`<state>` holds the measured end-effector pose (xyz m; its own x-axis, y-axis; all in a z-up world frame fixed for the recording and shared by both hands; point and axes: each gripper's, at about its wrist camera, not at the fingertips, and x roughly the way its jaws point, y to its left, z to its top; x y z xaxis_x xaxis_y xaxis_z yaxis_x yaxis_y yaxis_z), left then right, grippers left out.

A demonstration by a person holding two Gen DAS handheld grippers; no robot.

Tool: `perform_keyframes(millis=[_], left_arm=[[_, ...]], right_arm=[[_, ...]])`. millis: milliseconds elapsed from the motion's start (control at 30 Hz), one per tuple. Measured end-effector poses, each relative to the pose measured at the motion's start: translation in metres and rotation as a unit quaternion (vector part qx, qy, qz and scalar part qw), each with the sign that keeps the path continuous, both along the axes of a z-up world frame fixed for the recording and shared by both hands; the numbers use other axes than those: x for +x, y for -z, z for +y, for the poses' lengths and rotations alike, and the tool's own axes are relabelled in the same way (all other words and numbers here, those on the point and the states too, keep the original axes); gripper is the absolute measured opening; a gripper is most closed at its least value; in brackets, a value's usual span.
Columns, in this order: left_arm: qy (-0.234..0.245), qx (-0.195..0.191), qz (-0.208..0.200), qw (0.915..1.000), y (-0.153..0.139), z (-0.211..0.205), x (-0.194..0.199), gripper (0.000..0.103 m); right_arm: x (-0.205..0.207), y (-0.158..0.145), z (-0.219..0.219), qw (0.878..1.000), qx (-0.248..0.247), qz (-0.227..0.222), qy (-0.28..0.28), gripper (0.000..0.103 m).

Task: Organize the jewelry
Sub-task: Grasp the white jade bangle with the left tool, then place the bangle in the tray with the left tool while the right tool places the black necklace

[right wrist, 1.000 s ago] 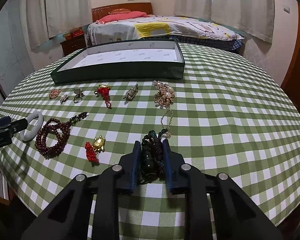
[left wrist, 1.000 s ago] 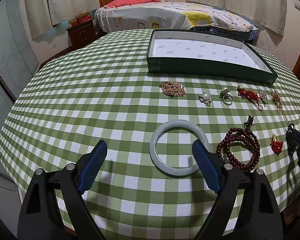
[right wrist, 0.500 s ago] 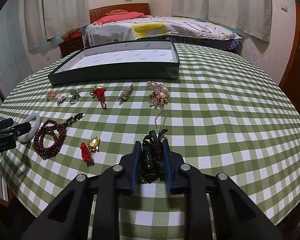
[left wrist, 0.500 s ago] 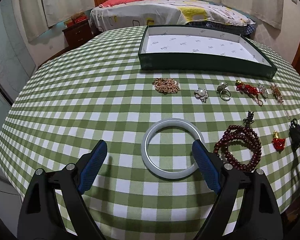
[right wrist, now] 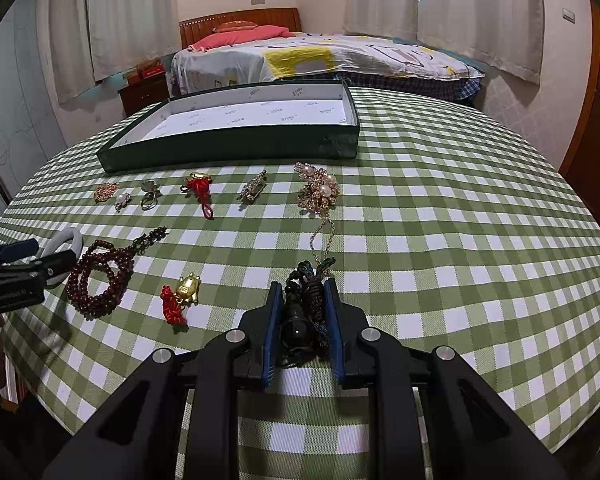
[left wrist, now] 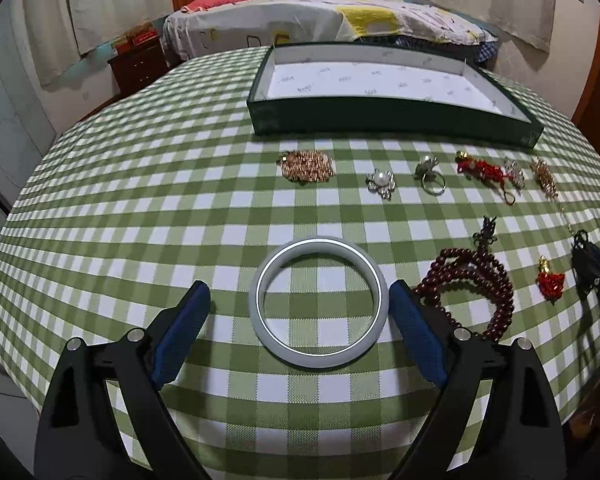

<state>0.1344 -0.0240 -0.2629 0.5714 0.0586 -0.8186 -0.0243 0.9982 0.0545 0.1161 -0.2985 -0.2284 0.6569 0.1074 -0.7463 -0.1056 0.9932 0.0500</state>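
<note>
Left gripper [left wrist: 300, 316], jaws just widened, straddles the bangle [left wrist: 318, 302] near the table's [left wrist: 140, 200] left edge without clamping; it should centre before squeezing, while right gripper [right wrist: 300, 320] holds the dark pendant [right wrist: 304, 312].

Left gripper [left wrist: 300, 320]: the pale bangle [left wrist: 318, 302] lies between the fingers, bare cloth at the left finger, dark bead bracelet [left wrist: 474, 288] just beyond the right. Right gripper [right wrist: 304, 320]: open tablecloth [right wrist: 460, 260] right of the fingers; gold-and-red charm [right wrist: 182, 296] left.
</note>
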Motion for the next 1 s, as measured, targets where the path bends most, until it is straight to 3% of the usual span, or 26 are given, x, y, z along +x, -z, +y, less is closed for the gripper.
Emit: perform_keyframes(millis=[167, 267, 1000], left_arm=[[-0.004, -0.029, 0.003, 0.9996, 0.002, 0.007, 0.0, 0.086], [0.004, -0.028, -0.012, 0.9995, 0.001, 0.006, -0.004, 0.069], [0.006, -0.021, -0.043, 0.9988, -0.015, 0.007, -0.014, 0.069]], right_arm=[[0.0, 0.0, 0.0, 1.0, 0.0, 0.0, 0.0, 0.022], [0.0, 0.0, 0.0, 1.0, 0.0, 0.0, 0.0, 0.022], [-0.001, -0.011, 0.002, 1.0, 0.017, -0.02, 0.005, 0.021]])
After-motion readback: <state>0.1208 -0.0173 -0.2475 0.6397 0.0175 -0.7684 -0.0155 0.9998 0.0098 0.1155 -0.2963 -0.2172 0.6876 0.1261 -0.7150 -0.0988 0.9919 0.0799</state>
